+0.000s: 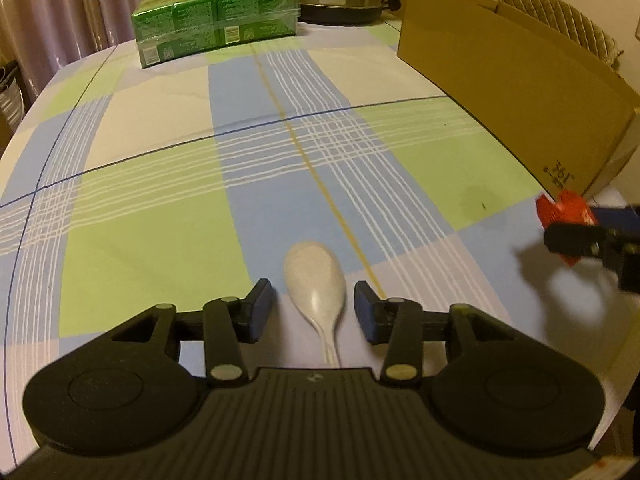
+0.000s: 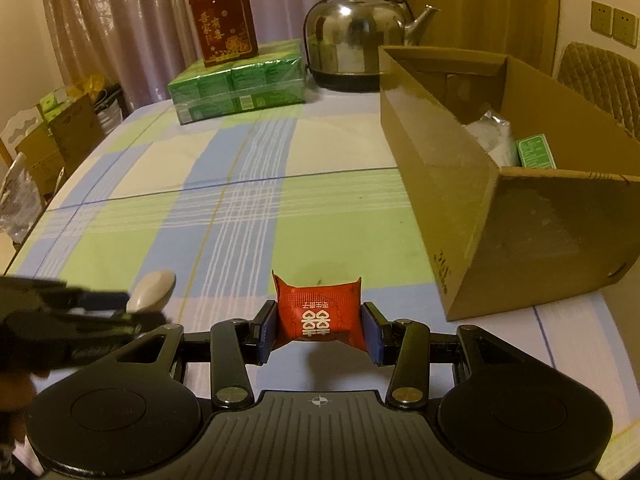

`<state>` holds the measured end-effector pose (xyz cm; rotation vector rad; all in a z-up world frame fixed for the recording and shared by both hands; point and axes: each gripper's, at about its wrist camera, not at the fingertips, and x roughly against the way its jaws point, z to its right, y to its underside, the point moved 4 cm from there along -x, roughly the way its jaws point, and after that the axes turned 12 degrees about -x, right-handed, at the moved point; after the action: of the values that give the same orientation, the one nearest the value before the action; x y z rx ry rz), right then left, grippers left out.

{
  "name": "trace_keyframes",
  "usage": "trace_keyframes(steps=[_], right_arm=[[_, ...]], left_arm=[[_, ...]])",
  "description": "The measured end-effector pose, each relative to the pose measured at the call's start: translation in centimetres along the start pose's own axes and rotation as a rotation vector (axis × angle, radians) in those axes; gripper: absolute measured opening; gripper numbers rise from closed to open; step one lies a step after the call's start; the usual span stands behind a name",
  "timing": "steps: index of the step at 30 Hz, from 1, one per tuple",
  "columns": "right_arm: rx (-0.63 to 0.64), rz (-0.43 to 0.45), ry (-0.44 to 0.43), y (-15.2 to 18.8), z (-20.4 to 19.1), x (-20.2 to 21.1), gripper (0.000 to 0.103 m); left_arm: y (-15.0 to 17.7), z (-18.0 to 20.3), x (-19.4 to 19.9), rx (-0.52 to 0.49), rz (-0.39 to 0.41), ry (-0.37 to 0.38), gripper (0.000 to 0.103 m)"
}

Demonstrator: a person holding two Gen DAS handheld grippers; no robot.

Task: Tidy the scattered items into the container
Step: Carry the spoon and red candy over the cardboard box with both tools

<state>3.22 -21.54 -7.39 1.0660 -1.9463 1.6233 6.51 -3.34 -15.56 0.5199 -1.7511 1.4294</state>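
Right wrist view: red packet [image 2: 320, 312] is sitting clamped between the right tool [image 2: 320, 332] pads, just above the worktop [image 2: 224, 216], ready for the cardboard box [image 2: 480, 208] just beside it. Packet is showing a white double-happiness character. Left tool [image 1: 314, 312] is straddling the pale spoon [image 1: 316, 284], pads clear of it, released, probably lining up a grip. Box corner print is unreadable.

Red packet [image 2: 318, 312]: white double-happiness sign 囍, with a line of small white characters above it, too small to read.
Dark red box [image 2: 224, 24]: gold Chinese characters in columns, not clearly legible.
Cardboard box [image 1: 520, 92]: small black print near the lower corner, unreadable.
Green packs [image 2: 240, 84]: white label panels, print too fine.
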Motion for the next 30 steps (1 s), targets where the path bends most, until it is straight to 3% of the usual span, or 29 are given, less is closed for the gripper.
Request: trace_keyframes(steps=[6,8,10,11,21,30], right_arm=[[-0.005,0.001,-0.008,0.0,-0.1,0.0,0.042],[-0.004,0.003,-0.013,0.1,-0.2,0.1,0.042],[-0.004,0.004,-0.015,0.1,-0.2,0.2,0.041],[-0.005,0.005,-0.015,0.1,-0.2,0.2,0.042],[0.003,0.027,-0.03,-0.4,-0.6,1.3,0.042],[0.009,0.083,-0.055,-1.6,-1.2,4.0,0.042]], left_arm=[[1.2,0.6,1.1,0.037,-0.009,0.002,0.036],[1.3,0.4,1.2,0.046,-0.013,0.001,0.028],[1.2,0.1,1.2,0.055,-0.021,-0.004,0.007],[1.3,0.0,1.2,0.061,-0.027,-0.002,0.005],[1.5,0.3,3.5,0.062,-0.015,0.0,0.004],[-0.3,0.9,6.2,0.044,0.031,-0.014,0.004]])
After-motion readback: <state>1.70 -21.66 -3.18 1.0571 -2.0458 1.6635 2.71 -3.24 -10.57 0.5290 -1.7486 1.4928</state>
